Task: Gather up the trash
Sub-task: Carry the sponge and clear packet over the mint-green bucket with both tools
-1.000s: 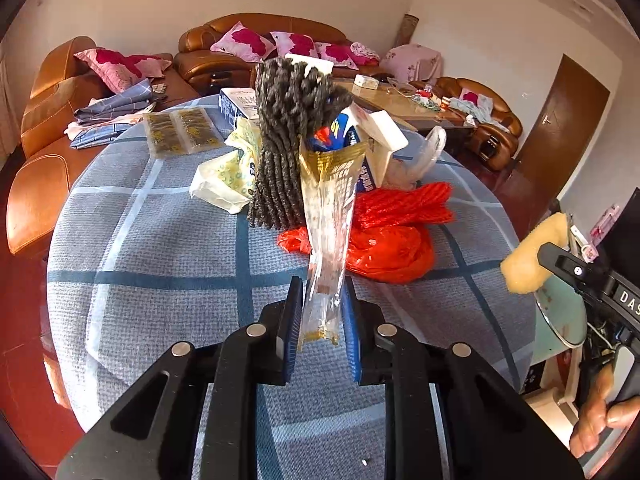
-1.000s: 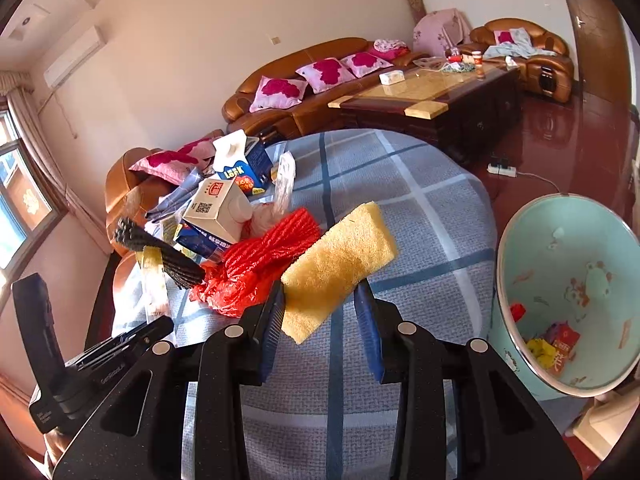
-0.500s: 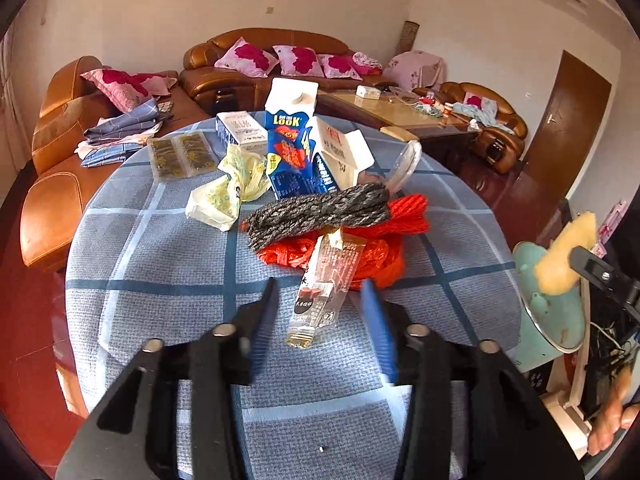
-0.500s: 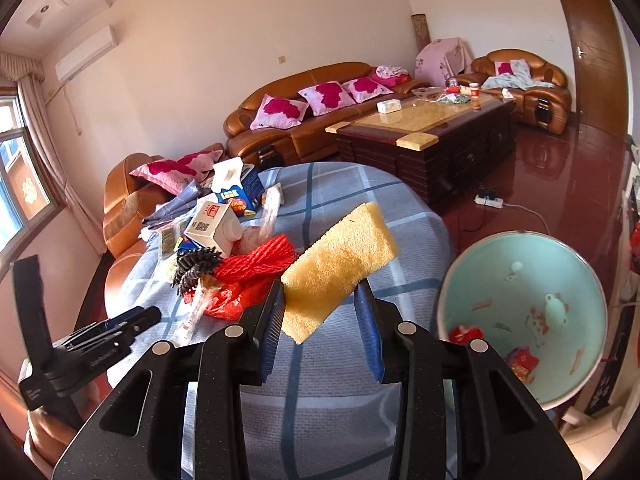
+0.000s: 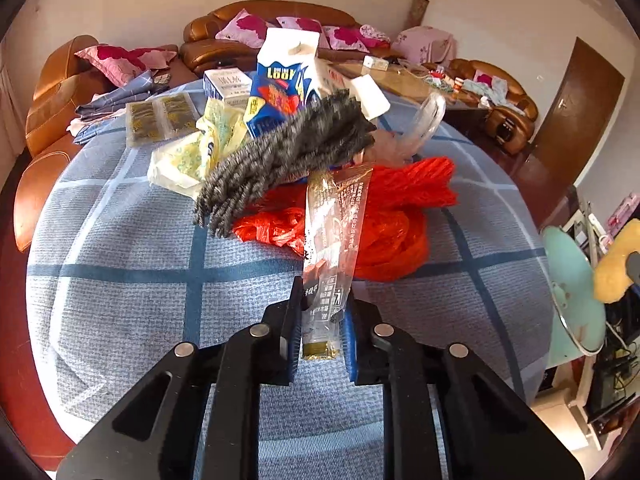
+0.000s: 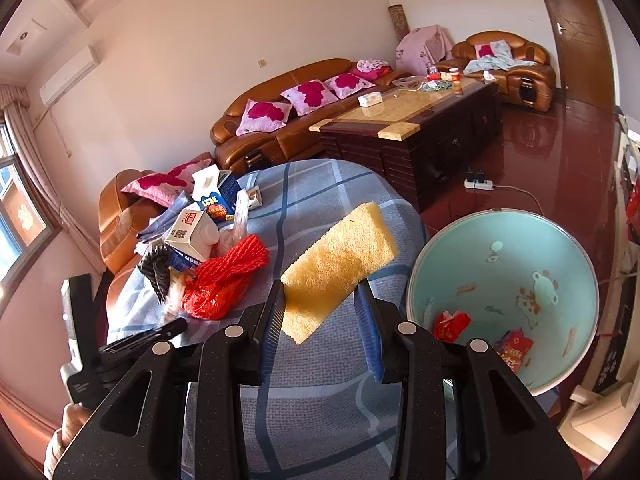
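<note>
My left gripper (image 5: 320,334) has just closed on the clear plastic wrapper (image 5: 332,252) above the checked tablecloth (image 5: 120,300), while my right gripper (image 6: 320,332) clamps the yellow sponge (image 6: 340,268) beside the pale-green trash bin (image 6: 504,300).

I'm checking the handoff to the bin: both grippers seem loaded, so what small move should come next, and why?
Probably carry the right gripper on over the pale green bin and let go. It is clamped on the yellow rectangular sponge, and the open bin, already holding wrappers, sits just beside the table edge. The left gripper, whose jaws have just closed on the clear plastic wrapper, can follow.
</note>
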A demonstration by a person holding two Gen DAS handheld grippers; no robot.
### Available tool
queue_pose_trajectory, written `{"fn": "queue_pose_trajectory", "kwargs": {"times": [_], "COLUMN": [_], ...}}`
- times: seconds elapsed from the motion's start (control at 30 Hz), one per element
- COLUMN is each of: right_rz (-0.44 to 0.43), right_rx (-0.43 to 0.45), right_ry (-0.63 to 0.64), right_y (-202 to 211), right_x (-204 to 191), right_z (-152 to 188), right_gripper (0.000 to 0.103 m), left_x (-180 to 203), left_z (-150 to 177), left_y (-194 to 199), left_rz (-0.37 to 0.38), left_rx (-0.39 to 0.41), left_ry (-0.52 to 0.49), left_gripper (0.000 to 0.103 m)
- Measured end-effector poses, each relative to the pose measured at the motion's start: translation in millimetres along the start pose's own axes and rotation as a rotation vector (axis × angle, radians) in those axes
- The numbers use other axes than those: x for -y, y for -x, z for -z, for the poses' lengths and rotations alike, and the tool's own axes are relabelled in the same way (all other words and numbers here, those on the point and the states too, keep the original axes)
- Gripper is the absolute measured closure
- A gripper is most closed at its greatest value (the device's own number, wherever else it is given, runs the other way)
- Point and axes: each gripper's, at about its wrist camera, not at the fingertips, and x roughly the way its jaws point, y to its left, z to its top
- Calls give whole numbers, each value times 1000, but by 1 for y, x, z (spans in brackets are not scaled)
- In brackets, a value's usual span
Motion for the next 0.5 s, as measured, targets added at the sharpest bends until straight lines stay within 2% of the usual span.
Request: {"fn": "queue_pose_trajectory", "kwargs": {"times": [0.27, 0.5], "right_rz": [-14, 2], "right_rx": [28, 64], "right_ry": [14, 24], "right_y": [8, 22], "right_x": [-2, 6], "right_z": [-4, -11], "right_gripper": [67, 67], "left_x": [10, 44], "left_z": [-1, -4], "left_y": [62, 86], "left_rz": [77, 113], "left_rx": [100, 139], "left_ry": [-7, -51], "left_gripper": [86, 86]}}
